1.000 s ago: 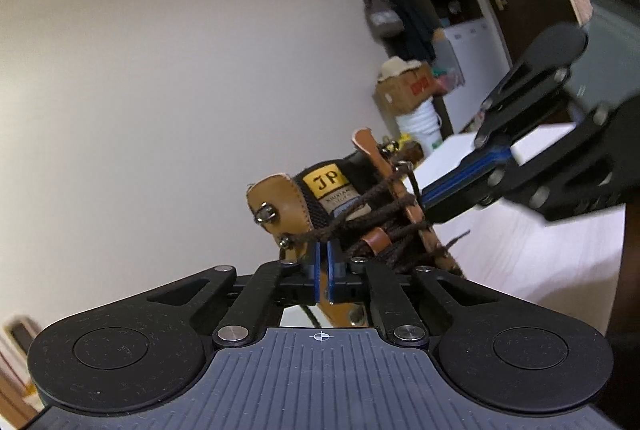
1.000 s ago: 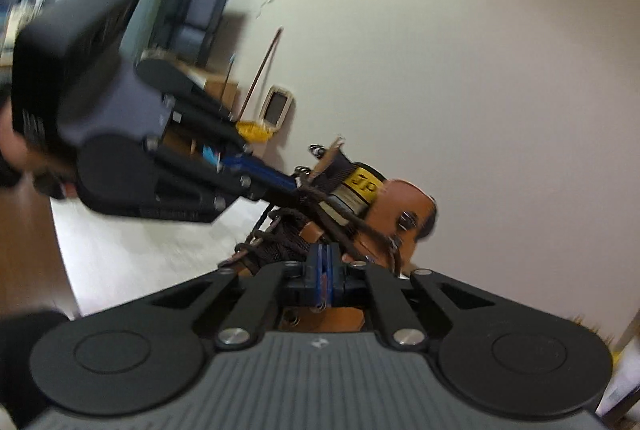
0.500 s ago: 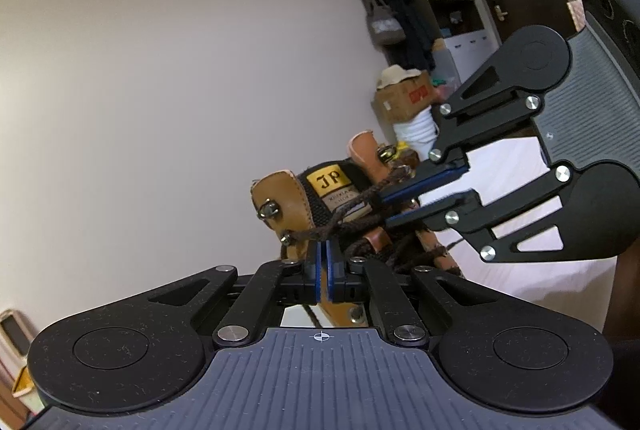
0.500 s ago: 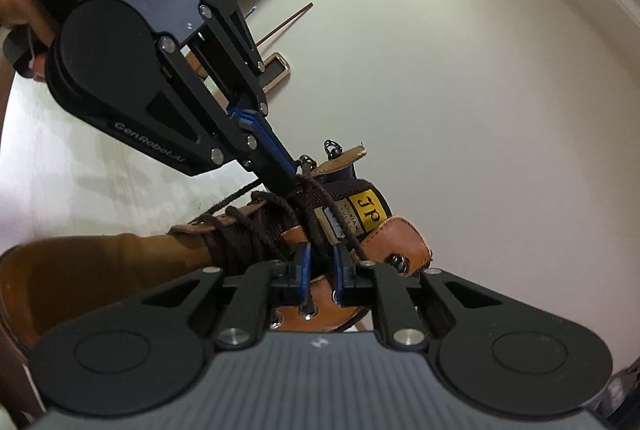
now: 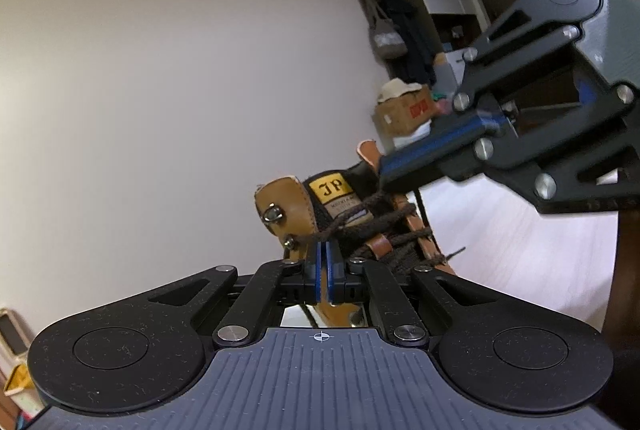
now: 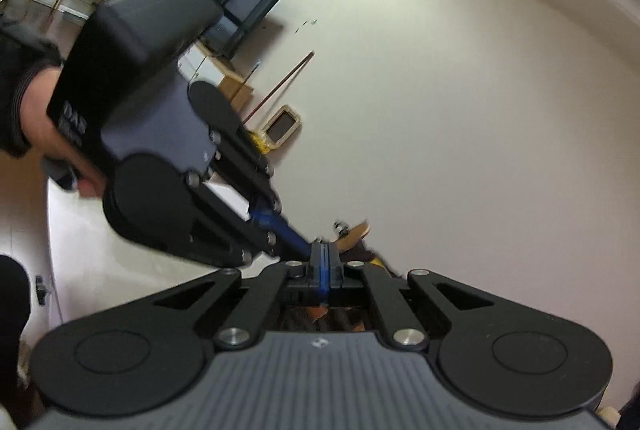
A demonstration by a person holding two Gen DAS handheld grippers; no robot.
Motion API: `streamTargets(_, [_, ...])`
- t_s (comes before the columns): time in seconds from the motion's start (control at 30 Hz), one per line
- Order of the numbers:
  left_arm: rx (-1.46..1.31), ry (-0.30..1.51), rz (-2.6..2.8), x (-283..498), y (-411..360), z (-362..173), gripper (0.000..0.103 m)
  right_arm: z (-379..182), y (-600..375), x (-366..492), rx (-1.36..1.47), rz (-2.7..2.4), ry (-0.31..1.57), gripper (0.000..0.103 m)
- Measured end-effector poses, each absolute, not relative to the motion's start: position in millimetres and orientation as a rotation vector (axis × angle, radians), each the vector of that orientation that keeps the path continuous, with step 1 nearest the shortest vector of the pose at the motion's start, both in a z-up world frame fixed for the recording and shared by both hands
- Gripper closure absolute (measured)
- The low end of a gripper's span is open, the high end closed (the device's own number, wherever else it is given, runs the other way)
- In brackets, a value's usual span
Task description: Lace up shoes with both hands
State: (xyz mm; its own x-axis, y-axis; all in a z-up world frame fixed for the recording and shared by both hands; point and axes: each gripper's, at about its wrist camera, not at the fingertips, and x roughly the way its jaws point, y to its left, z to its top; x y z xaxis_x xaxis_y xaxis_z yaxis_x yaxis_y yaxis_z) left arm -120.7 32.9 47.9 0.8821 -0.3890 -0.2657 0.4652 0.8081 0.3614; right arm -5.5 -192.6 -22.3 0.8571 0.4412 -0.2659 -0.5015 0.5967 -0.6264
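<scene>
Jaws shut on lace (image 5: 320, 239)

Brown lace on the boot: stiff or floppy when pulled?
Probably floppy: the lace drapes and bends between the boot's hooks. Its woven surface looks grippy rather than slippery. The left gripper pinches it at one thin spot, so likely light.

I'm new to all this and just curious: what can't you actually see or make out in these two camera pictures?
- Left wrist view: the boot's toe and sole, hidden behind the left tool.
- Left wrist view: what, if anything, the right tool pinches; its tip is blurred against the lace.
- Right wrist view: nearly the whole boot, hidden behind the right tool; picture is motion-blurred.
</scene>
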Motion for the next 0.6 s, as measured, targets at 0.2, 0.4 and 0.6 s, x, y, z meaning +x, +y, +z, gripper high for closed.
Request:
streamTargets(0.2, [0.461,0.177,-0.462,-126,33,43,0.102,-30,-227,15,-0.612,0.48,0.222,0.059])
streamTargets(0.4, [0.498,0.136,-0.43,-129,30,42,0.097,-37,-257,22,-0.452,0.467,0.349,0.051])
streamTargets(0.6, [0.543,0.141,-0.428,-124,28,41,0.089,-43,-264,20,-0.372,0.441,0.4,0.051])
